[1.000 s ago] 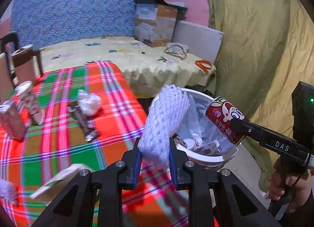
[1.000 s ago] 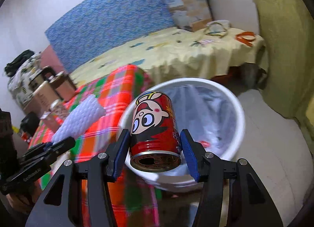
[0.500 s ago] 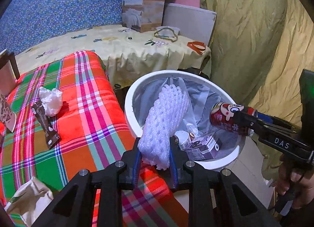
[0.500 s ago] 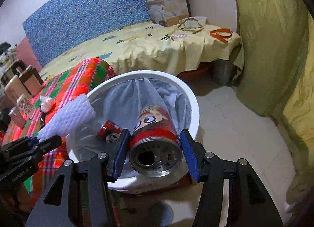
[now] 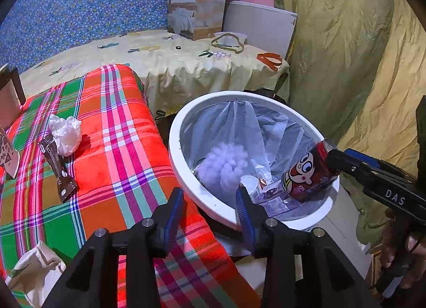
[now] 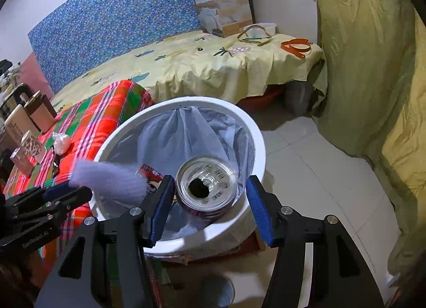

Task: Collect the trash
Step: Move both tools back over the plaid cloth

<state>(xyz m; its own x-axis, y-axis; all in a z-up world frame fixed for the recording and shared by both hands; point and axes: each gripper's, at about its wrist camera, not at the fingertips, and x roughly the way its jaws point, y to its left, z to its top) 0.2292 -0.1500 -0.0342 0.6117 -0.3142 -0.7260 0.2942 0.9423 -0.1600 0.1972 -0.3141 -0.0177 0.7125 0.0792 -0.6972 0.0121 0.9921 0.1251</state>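
A white trash bin [image 5: 175, 148] with a clear liner stands beside the plaid-covered table. My left gripper [image 5: 210, 209] is open over the bin's near rim. The white foam net [image 5: 226, 167] is blurred and falling inside the bin; it also shows in the right wrist view [image 6: 109, 183]. My right gripper [image 6: 210, 201] is open over the bin [image 6: 255, 143]. The red cartoon can [image 6: 207, 185] is between its jaws with gaps on both sides, tipping into the bin. The can also shows in the left wrist view [image 5: 306, 175].
On the plaid cloth [image 5: 119, 148] lie a crumpled white tissue [image 5: 66, 135], a brown snack wrapper [image 5: 57, 167] and a cream bag [image 5: 34, 273]. A yellow-covered bed [image 5: 186, 60] is behind. A green curtain [image 5: 359, 55] hangs on the right. Cartons [image 6: 29, 148] stand at the table's far side.
Both grippers opened over the bin. The foam net left the left gripper and drops into the bin. The can is released from the right gripper and tips downward.
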